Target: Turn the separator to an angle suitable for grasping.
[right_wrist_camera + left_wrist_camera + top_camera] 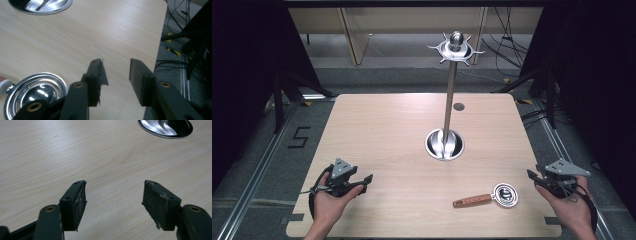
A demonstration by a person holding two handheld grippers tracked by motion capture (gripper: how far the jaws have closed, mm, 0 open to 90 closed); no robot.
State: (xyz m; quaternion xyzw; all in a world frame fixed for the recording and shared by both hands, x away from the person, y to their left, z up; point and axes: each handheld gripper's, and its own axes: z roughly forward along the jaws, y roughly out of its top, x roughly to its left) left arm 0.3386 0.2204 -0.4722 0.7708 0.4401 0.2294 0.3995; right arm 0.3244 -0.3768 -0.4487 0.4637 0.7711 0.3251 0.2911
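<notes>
Strainer: the small steel strainer (505, 194) with the wooden handle (472, 201) lies flat on the table (382, 130), near the front edge and right of middle. Its bowl points toward my right hand and the handle points left.
Strainer, close up: in the right gripper view its bowl (35, 93) sits at lower left, just beside my left-hand jaw and partly hidden behind it. I think it is not touching the jaw, but the jaw blocks the gap.
My right gripper (536, 177): it is at the table's right edge, jaws moderately apart with nothing between them, and bare wood shows through the gap (115, 72).
My left gripper (366, 181): it is near the front left of the table, well apart from the strainer, jaws spread wide and holding nothing (114, 195).
Stand: the tall metal stand (450, 95) rises from a round base (444, 144) at mid-table, behind the strainer and between my two hands. Its hook ring (455, 48) is at the top.
Open room: the wood between my left gripper and the strainer is bare, as is the whole left half of the table.
Edges: the table's right edge runs close past my right jaws, with floor, rails and cables (180, 47) beyond it.
View differences: each gripper view catches the rim of the stand's base at its top, while the high view takes in the pole and the strainer's handle.
</notes>
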